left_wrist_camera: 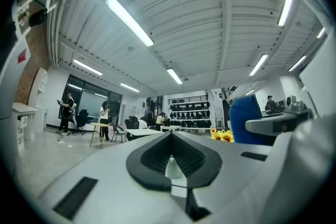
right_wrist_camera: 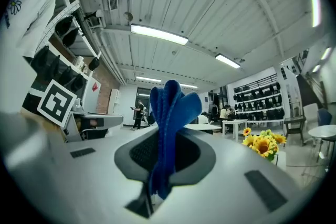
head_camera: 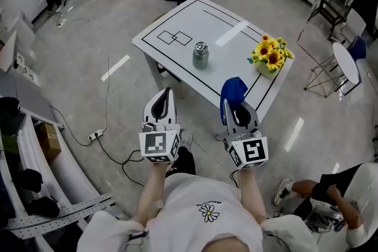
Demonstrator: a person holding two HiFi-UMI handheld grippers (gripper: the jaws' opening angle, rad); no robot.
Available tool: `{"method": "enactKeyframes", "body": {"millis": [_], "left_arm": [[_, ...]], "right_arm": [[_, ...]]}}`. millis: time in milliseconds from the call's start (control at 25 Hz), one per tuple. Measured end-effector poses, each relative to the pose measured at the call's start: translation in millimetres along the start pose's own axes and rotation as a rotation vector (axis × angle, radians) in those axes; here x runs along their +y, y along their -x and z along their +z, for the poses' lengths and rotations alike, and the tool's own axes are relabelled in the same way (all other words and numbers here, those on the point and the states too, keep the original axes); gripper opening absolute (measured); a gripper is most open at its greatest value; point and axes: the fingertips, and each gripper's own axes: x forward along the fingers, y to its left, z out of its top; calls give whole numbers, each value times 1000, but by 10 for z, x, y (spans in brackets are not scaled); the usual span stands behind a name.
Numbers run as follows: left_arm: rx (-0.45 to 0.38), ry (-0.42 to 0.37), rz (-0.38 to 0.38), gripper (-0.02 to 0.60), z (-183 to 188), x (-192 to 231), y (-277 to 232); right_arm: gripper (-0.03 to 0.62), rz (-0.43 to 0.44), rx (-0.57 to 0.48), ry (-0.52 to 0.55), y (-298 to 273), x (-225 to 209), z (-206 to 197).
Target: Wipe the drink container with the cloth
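A silvery drink container with a metal lid stands near the middle of the white table. My right gripper is held in front of the table's near edge, shut on a folded blue cloth that sticks up from its jaws; the same blue cloth fills the middle of the right gripper view. My left gripper hovers left of it, short of the table, jaws shut with nothing between them. Both grippers are well short of the container.
A pot of sunflowers sits at the table's right corner. Black lines mark the tabletop. A cable and power strip lie on the floor at left. Shelving stands at left, a round side table at right, and a seated person at lower right.
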Motion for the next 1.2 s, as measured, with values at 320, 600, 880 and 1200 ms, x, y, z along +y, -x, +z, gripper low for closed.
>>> {"method": "enactKeyframes", "body": {"millis": [320, 600, 880, 1200], "left_arm": [[11, 28, -101, -3, -47, 479, -1336], [42, 22, -195, -2, -238, 607, -2065], [99, 37, -209, -2, -467, 576, -2329], [179, 24, -389, 5, -766, 300, -2422]], "right_arm": [[40, -79, 45, -7, -1202, -492, -133], [40, -111, 54, -64, -1867, -777, -331], [40, -94, 97, -80, -2074, -944, -528], [40, -44, 126, -113, -2032, -1134, -767]]}}
